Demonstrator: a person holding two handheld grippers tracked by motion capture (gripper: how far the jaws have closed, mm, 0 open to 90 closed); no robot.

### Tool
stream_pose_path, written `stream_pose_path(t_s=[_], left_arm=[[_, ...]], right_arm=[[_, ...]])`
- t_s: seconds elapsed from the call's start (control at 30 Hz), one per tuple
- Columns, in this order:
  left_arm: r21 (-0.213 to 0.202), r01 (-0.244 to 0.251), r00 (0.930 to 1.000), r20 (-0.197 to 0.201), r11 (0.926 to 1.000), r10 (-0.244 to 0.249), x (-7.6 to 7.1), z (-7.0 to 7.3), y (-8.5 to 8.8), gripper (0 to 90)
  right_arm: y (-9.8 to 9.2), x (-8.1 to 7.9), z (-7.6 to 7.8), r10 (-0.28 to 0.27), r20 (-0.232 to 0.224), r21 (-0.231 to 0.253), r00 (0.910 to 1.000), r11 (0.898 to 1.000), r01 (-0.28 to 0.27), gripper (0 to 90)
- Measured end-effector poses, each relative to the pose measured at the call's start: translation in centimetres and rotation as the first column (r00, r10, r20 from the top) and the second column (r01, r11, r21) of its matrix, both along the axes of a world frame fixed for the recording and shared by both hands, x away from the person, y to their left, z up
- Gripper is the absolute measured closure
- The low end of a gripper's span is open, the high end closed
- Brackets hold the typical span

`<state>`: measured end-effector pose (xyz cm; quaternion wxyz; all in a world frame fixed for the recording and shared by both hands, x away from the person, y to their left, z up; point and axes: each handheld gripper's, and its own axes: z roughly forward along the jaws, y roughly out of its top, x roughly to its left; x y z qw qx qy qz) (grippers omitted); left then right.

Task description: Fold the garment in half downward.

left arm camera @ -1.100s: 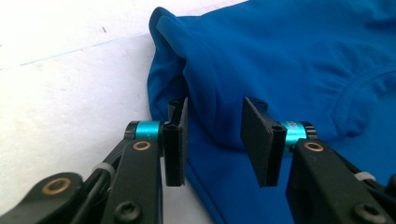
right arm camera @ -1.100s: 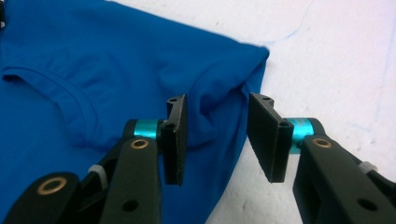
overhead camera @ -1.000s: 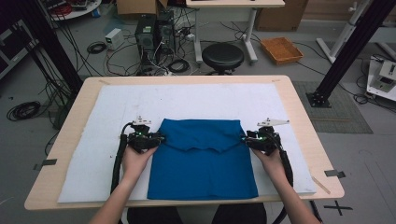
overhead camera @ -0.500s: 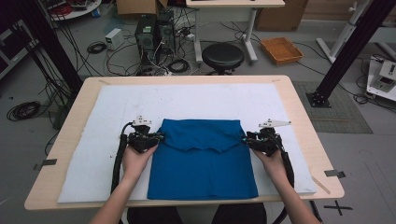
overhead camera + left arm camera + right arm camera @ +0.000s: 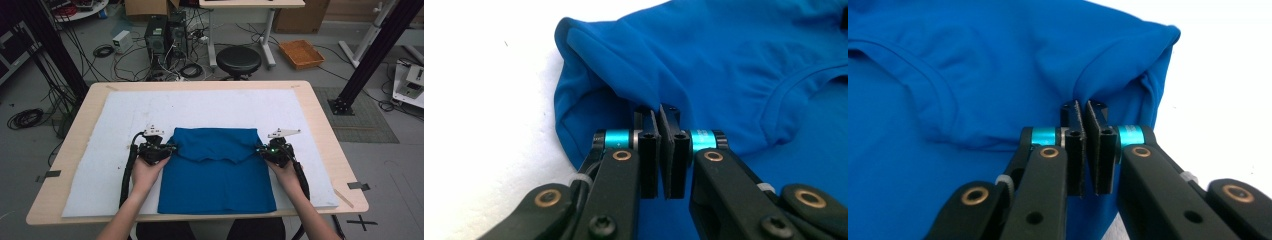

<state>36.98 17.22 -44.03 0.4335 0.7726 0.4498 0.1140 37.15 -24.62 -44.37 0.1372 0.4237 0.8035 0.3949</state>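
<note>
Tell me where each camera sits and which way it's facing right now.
High view: above the person's side, looking forward and down on the table; forearms, left gripper and right gripper flank the blue shirt.
Left gripper view: rides the left gripper, looking along jaws pinched on a shirt fold.
Right gripper view: rides the right gripper, likewise pinching a fold.
Shared: the shirt and the white mat.

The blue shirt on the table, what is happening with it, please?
A person is working on a blue shirt that lies on a white mat on the table. The left gripper and the right gripper have just been closing, and each now pinches a fold of cloth at one side edge of the shirt. The top part is already folded down, with the collar showing.
</note>
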Motion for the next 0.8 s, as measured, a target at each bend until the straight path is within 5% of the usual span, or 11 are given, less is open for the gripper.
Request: stream_pose_path(t_s=[0.4, 0.8], left_arm=[[-0.062, 0.061, 0.9980, -0.014, 0.9962, -0.062, -1.9, 2.7, 1.3, 87.2], [-0.156, 0.168, 0.9789, -0.090, 0.9734, -0.183, -7.4, 3.8, 2.4, 87.2]], right_arm=[[-1.5, -2.2, 2.4, 0.019, -0.024, 0.069, 0.9995, 0.997, -0.018, 87.7], [-1.8, -7.8, 3.9, 0.102, -0.049, 0.068, 0.9935, 0.993, -0.099, 87.6]])
